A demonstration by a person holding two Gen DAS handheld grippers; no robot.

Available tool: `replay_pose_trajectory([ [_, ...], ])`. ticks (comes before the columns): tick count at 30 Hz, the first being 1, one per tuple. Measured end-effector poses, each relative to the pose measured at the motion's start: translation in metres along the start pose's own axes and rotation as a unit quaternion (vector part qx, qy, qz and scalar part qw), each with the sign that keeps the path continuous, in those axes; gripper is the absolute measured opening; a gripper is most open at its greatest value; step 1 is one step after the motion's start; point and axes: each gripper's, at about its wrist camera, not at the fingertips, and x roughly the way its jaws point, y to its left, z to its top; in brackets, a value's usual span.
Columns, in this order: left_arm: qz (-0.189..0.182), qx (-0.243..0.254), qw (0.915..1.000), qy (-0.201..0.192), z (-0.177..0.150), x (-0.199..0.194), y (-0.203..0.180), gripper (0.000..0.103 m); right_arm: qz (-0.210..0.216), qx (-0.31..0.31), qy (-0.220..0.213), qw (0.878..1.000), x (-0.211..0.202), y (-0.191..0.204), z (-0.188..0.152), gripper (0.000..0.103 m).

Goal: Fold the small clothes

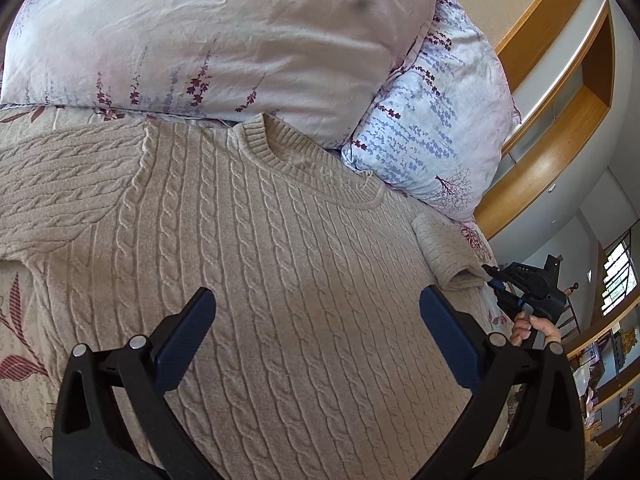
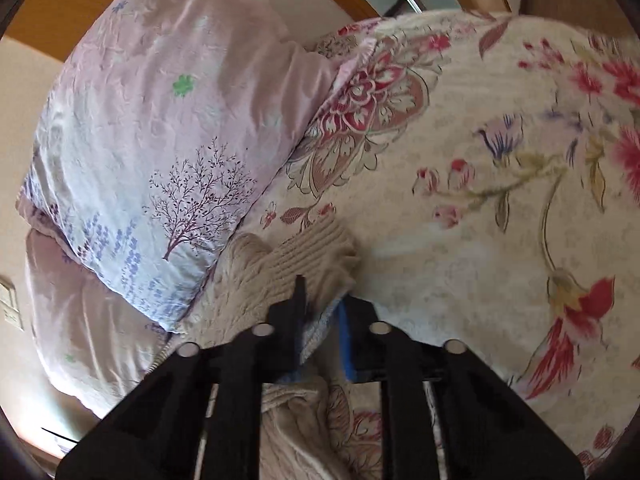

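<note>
A beige cable-knit sweater (image 1: pixel 280 264) lies flat on the bed, front up, neckline toward the pillows. Its left sleeve (image 1: pixel 60 184) stretches out sideways. My left gripper (image 1: pixel 316 312) is open and empty, hovering over the sweater's chest. My right gripper (image 2: pixel 320 300) is shut on the ribbed cuff of the right sleeve (image 2: pixel 316 252), which is lifted off the bedspread. In the left wrist view the right gripper (image 1: pixel 494 276) shows at the sweater's right edge, pinching the folded-in sleeve end (image 1: pixel 444 252).
Two floral pillows (image 1: pixel 224 40) (image 1: pixel 432 120) lie just beyond the sweater's neckline. A floral bedspread (image 2: pixel 500 200) covers the bed. A wooden headboard and shelves (image 1: pixel 560 120) stand to the right.
</note>
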Motion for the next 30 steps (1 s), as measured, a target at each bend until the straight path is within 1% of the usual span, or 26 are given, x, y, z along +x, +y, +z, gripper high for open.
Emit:
replay_pose_trajectory([
  [3,0.002,-0.007,0.9999,-0.011,0.003,-0.005,0.008,0.101,0.033,-0.042,-0.018,0.998,-0.012,0.024,-0.006,0.009],
  [5,0.004,-0.013,0.9998,-0.015,0.004,-0.007,0.011,0.101,0.075,-0.081,-0.020,0.994,-0.020,0.053,-0.015,0.009],
  [7,-0.006,-0.023,0.9995,-0.020,0.006,-0.009,0.014,0.101,0.121,-0.117,-0.006,0.986,-0.023,0.086,-0.031,0.009],
  [9,-0.027,-0.040,0.9986,-0.025,0.007,-0.011,0.018,0.101,0.164,-0.156,0.019,0.974,-0.020,0.122,-0.052,0.009],
  [11,-0.049,-0.061,0.9966,-0.027,0.008,-0.012,0.022,0.101,0.196,-0.191,0.058,0.960,-0.009,0.153,-0.079,0.009],
  [13,-0.066,-0.083,0.9940,-0.025,0.009,-0.011,0.025,0.100,0.223,-0.225,0.126,0.940,0.012,0.177,-0.113,0.010],
  [14,-0.071,-0.092,0.9930,-0.022,0.010,-0.010,0.026,0.099,0.226,-0.239,0.162,0.930,0.023,0.185,-0.130,0.016],
  [15,-0.077,-0.099,0.9919,-0.017,0.010,-0.008,0.027,0.098,0.221,-0.251,0.193,0.922,0.033,0.191,-0.146,0.033],
  [16,-0.084,-0.104,0.9909,-0.013,0.010,-0.007,0.026,0.096,0.215,-0.258,0.215,0.917,0.038,0.193,-0.159,0.043],
  [17,-0.089,-0.108,0.9901,-0.008,0.010,-0.005,0.025,0.095,0.215,-0.257,0.227,0.915,0.040,0.191,-0.165,0.057],
  [18,-0.090,-0.110,0.9898,-0.003,0.010,-0.002,0.024,0.094,0.220,-0.250,0.226,0.915,0.037,0.187,-0.166,0.059],
  [20,-0.089,-0.110,0.9899,0.009,0.010,0.006,0.020,0.092,0.231,-0.230,0.213,0.921,0.029,0.173,-0.156,0.066],
  [21,-0.087,-0.112,0.9898,0.015,0.010,0.010,0.019,0.091,0.232,-0.216,0.204,0.926,0.022,0.162,-0.149,0.075],
  [23,-0.091,-0.117,0.9884,0.032,0.009,0.021,0.015,0.091,0.228,-0.188,0.180,0.938,0.007,0.145,-0.132,0.086],
  [26,-0.091,-0.127,0.9861,0.057,0.007,0.038,0.009,0.090,0.228,-0.168,0.145,0.948,-0.013,0.129,-0.112,0.086],
  [28,-0.097,-0.137,0.9838,0.061,0.008,0.046,0.005,0.085,0.230,-0.149,0.124,0.954,-0.025,0.115,-0.100,0.086],
  [30,-0.099,-0.157,0.9807,0.062,0.013,0.055,0.002,0.084,0.223,-0.133,0.112,0.959,-0.030,0.103,-0.092,0.086],
])
